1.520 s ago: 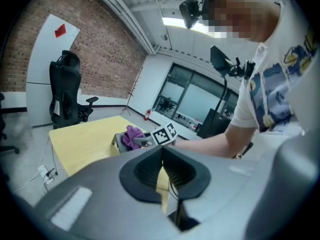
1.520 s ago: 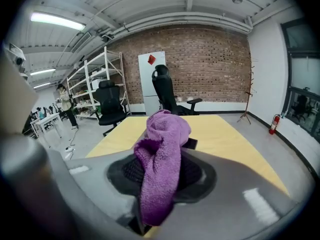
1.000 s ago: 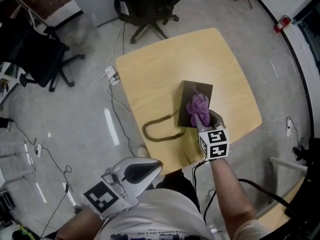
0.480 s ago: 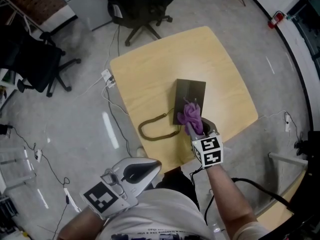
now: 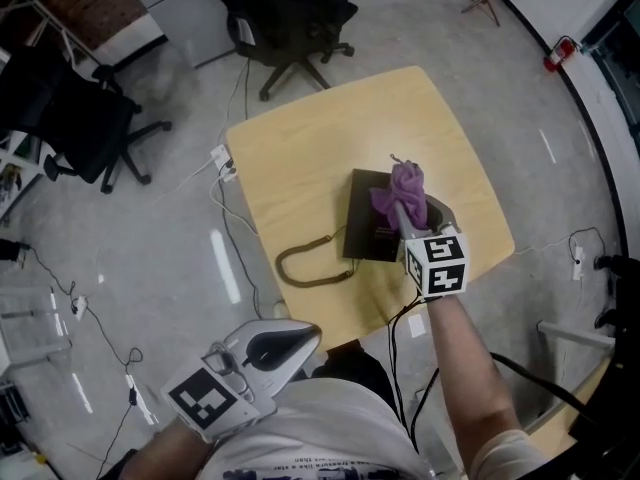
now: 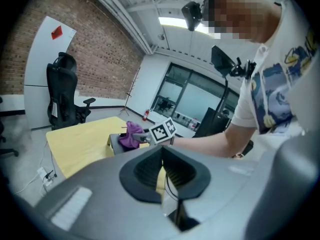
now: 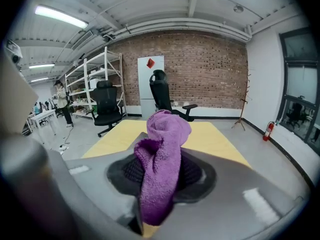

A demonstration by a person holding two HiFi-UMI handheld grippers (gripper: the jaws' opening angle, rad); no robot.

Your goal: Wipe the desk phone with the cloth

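Observation:
The dark desk phone (image 5: 372, 228) lies flat on the yellow table (image 5: 320, 138), and its coiled cord (image 5: 312, 265) loops to the left. My right gripper (image 5: 406, 214) is shut on the purple cloth (image 5: 400, 190) over the phone's far right part. In the right gripper view the cloth (image 7: 161, 164) bunches up between the jaws and hides the phone. My left gripper (image 5: 305, 336) is held low near the person's body, off the table, its jaws together around nothing. From the left gripper view (image 6: 162, 176) I see the cloth (image 6: 131, 134) and the phone (image 6: 116, 143) ahead.
Black office chairs (image 5: 290, 23) (image 5: 75, 118) stand on the grey floor beyond and left of the table. A power strip (image 5: 222, 158) and cables lie by the table's left edge. Another tabletop (image 5: 575, 408) shows at the lower right.
The right gripper pulled the cloth back over the phone toward its near edge, then carried it forward to the phone's far right part. The left gripper has stayed put.

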